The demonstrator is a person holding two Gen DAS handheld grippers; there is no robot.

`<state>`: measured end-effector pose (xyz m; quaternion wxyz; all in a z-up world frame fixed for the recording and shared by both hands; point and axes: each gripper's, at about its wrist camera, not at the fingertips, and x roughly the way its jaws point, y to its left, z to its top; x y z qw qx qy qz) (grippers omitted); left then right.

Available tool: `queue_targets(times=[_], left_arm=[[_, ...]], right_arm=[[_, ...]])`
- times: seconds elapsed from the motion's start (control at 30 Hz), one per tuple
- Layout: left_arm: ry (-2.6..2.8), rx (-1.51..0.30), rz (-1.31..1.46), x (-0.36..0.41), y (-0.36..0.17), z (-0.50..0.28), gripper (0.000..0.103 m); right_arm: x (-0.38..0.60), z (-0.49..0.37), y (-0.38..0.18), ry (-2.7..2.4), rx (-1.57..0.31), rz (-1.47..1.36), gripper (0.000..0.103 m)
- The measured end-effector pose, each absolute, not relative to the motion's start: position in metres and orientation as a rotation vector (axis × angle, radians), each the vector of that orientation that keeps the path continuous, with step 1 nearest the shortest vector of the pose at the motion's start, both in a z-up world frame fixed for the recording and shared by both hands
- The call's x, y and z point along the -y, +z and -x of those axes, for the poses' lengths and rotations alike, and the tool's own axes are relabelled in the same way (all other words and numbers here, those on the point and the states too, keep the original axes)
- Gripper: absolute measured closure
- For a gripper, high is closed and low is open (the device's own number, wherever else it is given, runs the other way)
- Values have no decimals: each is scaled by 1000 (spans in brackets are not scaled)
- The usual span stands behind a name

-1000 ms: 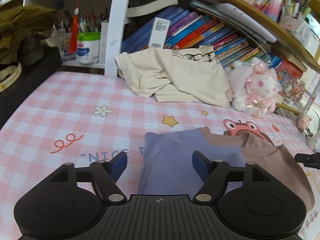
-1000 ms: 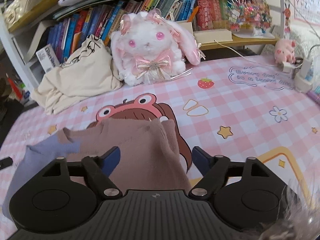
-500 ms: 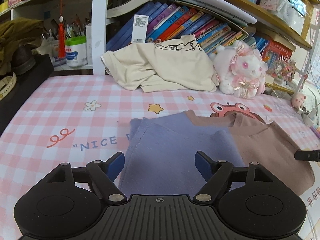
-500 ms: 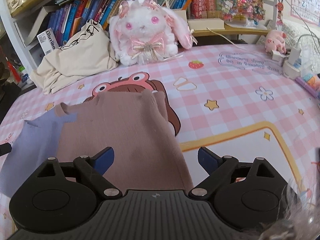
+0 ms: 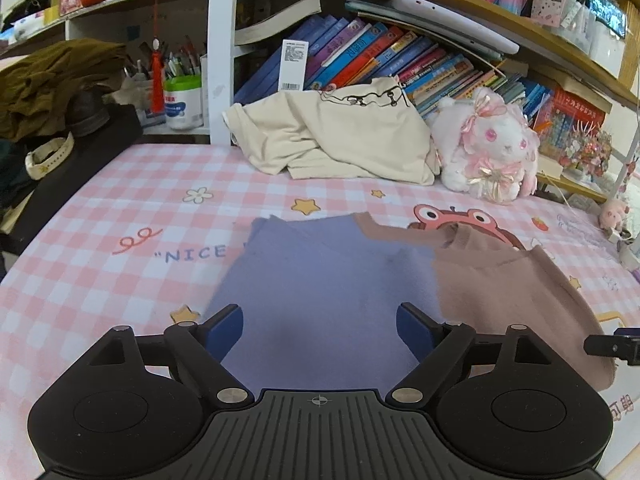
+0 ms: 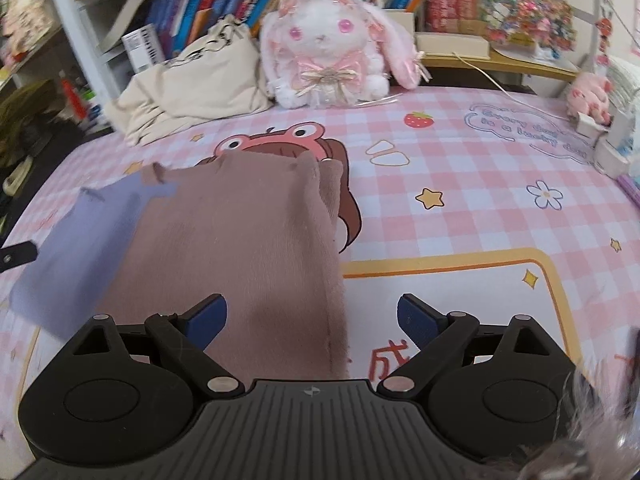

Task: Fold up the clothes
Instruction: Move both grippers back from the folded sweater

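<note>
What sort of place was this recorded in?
Probably a home bedroom or study corner: crowded bookshelves, a plush rabbit, and a pink checked cartoon cloth spread under the two-tone garment.

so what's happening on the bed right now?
A person with two handheld grippers is folding a purple-and-brown top lying flat on the pink checked sheet. Left gripper and right gripper both hover open over it, having just opened wider, gripping nothing. A cream shirt waits by the plush rabbit.
</note>
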<state>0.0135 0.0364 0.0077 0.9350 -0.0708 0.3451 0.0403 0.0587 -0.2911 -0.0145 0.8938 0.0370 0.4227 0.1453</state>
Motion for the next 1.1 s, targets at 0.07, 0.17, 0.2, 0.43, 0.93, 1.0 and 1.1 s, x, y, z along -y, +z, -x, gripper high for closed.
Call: queue_targets(times=[0.07,0.17,0.2,0.43,0.93,1.0,1.1], left_arm=[[94,-702,151,-25,8,-9,17],[109,-703,154,-7,8,-1,17],[114,-705,154,-1,7,1,16],[146,-729,150,36,6,16,16],[193,-804,199,65,-3,41,12],[196,-828,205,64,-6,38,12],[186,-850,219,60,-9,36,12]], right_arm=[[297,-56,-14,335,-882,-67,10],[304,-54,-15,381,-886,-43,10],[306,-54,-15,397,-886,-35,10],[325,-51,-20,474,-895,-18,10],[319,-39,-23,578,-930,47,10],[316,-38,-23,571,-930,54,10],[314,-36,-22,557,-930,53,9]])
